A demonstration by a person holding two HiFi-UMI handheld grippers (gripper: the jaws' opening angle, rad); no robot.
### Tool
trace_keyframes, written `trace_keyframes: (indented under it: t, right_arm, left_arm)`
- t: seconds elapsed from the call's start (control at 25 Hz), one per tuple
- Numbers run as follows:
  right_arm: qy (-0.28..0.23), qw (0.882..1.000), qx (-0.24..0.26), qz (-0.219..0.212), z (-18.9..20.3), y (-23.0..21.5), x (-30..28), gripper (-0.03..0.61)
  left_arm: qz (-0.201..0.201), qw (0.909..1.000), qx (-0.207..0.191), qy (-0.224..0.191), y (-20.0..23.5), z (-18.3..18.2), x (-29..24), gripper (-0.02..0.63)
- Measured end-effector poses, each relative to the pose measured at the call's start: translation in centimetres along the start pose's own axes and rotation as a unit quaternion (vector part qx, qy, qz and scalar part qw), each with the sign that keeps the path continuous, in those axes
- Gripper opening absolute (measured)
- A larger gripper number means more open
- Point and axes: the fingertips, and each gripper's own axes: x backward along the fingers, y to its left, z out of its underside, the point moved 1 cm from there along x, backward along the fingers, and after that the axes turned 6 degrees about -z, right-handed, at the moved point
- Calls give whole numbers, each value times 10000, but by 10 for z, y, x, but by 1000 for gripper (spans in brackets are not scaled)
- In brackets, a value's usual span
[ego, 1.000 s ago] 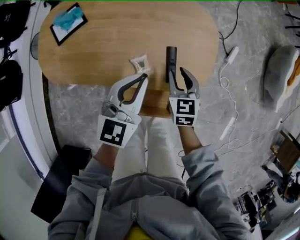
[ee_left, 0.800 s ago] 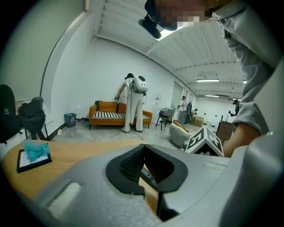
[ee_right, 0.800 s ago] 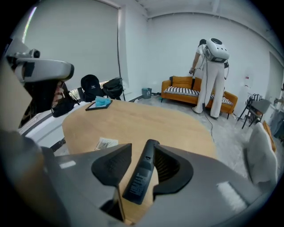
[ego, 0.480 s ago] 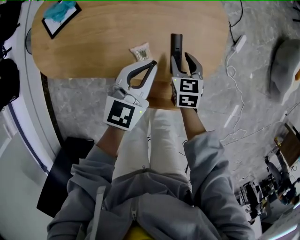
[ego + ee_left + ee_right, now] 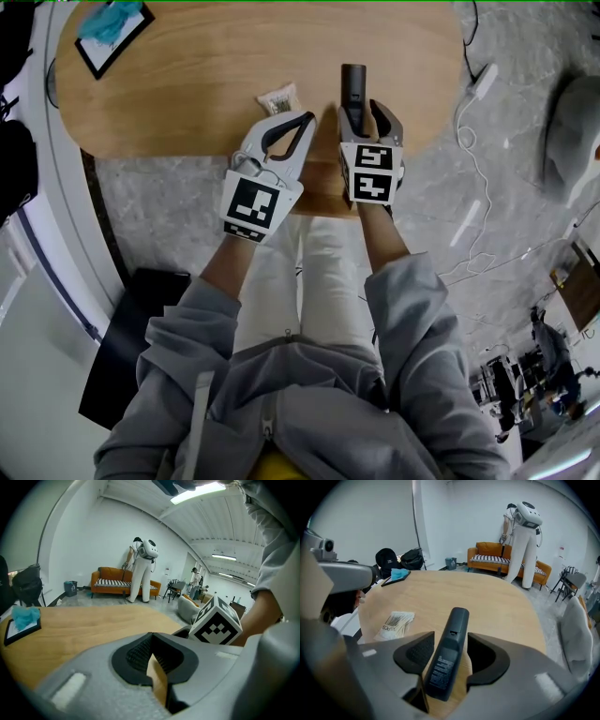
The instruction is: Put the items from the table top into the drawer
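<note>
My right tool (image 5: 366,108) straddles the near end of the remote (image 5: 449,648). Its jaws stand fairly wide and have just been opening. The remote lies between them, but the pads are not pressing on it; there is a clear gap on the right side and less on the left. The remote lies label side up on the table (image 5: 206,84), close to the near edge and toward its right end. Its long axis runs straight away from me, in line with the way this tool points, so I judge that closing the jaws would pinch it across its narrow width.

My left tool (image 5: 302,120) is shut with nothing in it. It hovers just beside the right one at the same near edge. The small packet (image 5: 278,99) lies just beyond its tips, so the left hand is the nearer one for that. The black tray with the teal cloth (image 5: 111,33) sits well apart at the far left end.
</note>
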Motion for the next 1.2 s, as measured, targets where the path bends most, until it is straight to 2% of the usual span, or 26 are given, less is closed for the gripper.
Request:
trace_keyframes:
  t: [0.24,0.6,0.8,1.2]
  right_arm:
    - [135,9995,-274,81,4,-4,-10,230]
    - [360,9986,-378,49,11,-3,-27,242]
    - [438,9977,-445,265,10,-5,-29,221]
    - [414,9979,-426,243,7,-7,-22,187]
  left_arm:
    - [-3,9999,69,125,3,8,-5,3]
    - [-45,9996,207,210,3,15,-4,3]
    - [-51,9993,225,296,4,23,-3,3]
    - [-137,9991,262,300,3,27,8,3]
